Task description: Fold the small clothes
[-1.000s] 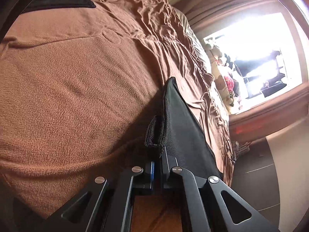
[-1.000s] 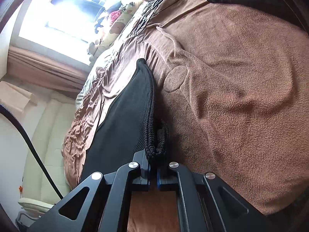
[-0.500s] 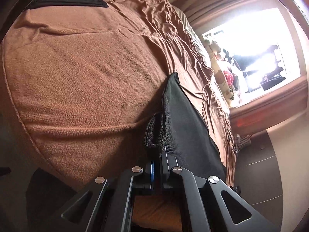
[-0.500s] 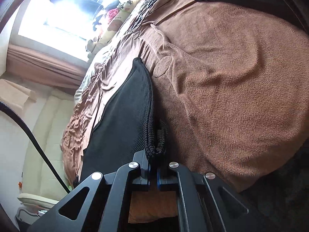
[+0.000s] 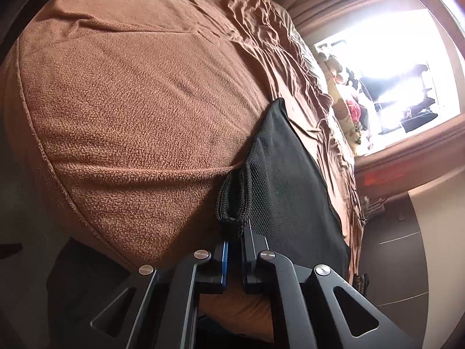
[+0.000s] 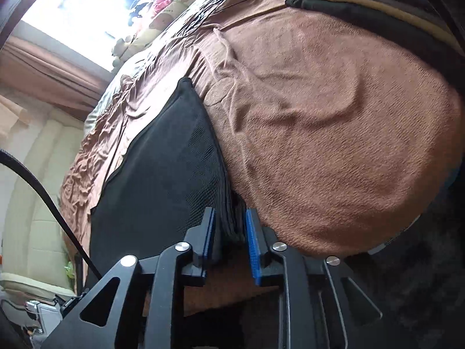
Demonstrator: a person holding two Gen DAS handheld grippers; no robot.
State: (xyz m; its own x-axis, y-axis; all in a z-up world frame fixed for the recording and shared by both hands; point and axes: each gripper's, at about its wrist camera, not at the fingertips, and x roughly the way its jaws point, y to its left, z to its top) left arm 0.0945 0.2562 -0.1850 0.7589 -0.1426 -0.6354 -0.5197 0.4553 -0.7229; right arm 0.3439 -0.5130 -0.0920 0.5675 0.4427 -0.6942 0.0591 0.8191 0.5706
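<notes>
left claw: clamped, tilted downward | right claw: jaws opening, tilted downward

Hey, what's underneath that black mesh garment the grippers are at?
The black mesh garment lies on the brown fleece blanket covering the bed. Whatever sits directly beneath the garment is hidden by its fabric.

Both wrist views close over brown blanket.

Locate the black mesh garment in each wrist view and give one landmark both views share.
Left wrist: black mesh garment at lower centre-right, rising from between the fingers toward the window.
Right wrist: black mesh garment at lower centre-left, beside the brown blanket.
Shared landmark: the bright window.
</notes>
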